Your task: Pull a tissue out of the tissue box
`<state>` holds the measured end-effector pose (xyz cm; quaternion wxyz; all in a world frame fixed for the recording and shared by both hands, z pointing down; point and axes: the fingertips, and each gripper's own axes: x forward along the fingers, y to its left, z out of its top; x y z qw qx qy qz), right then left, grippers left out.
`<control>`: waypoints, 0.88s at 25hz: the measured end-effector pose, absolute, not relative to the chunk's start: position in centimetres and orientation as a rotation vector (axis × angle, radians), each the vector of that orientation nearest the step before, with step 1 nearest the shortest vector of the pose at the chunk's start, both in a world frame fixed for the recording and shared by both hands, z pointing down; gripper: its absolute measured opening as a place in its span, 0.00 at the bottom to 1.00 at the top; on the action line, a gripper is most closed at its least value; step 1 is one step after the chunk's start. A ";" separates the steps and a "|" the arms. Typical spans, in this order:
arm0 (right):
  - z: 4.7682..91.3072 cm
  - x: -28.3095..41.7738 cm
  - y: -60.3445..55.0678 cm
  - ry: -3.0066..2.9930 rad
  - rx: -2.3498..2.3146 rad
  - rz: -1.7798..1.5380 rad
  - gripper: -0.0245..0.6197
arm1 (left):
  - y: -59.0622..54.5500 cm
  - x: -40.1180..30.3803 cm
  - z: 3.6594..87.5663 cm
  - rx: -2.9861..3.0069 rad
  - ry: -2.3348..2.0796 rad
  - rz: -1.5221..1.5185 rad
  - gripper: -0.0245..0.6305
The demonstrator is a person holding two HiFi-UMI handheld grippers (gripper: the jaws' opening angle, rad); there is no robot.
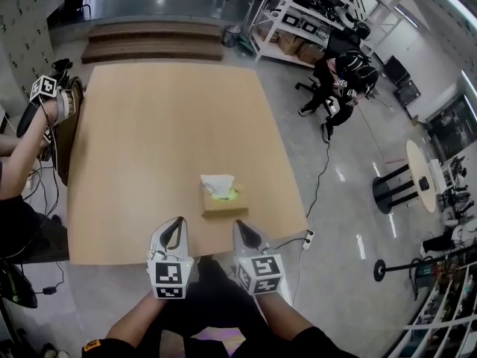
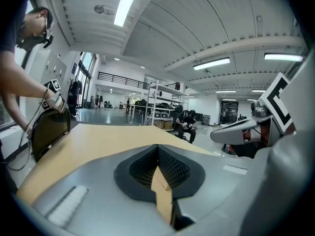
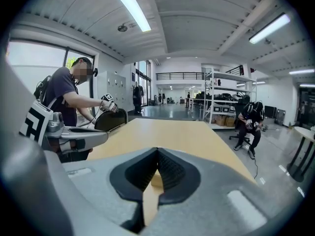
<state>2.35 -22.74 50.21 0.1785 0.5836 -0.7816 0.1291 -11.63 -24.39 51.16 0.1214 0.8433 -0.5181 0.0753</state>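
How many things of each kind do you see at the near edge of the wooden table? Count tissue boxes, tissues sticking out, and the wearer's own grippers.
tissue box: 1
tissue: 1
grippers: 2, the left gripper and the right gripper, both shut
Total: 4

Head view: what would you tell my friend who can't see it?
A tissue box with a white tissue sticking up sits near the front edge of a wooden table. The left gripper and right gripper, both shut, point toward it from the near side.

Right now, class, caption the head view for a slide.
Left gripper and right gripper, both shut, near the table edge before the tissue box.
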 end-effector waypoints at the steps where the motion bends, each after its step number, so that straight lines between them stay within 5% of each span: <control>1: 50.5 2.4 -23.3 -2.205 1.639 0.365 0.02 | -24.7 -11.7 51.3 2.459 -1.521 0.224 0.07; 14: 55.4 2.2 -30.4 -2.150 1.332 0.383 0.03 | -31.0 -10.5 53.0 2.360 -1.610 0.281 0.07; 17: 56.2 1.7 -31.9 -2.136 1.254 0.401 0.15 | -32.6 -10.3 53.9 2.325 -1.628 0.311 0.07; 22: 58.6 1.6 -33.7 -2.082 1.156 0.405 0.20 | -34.5 -10.0 56.3 2.253 -1.643 0.366 0.07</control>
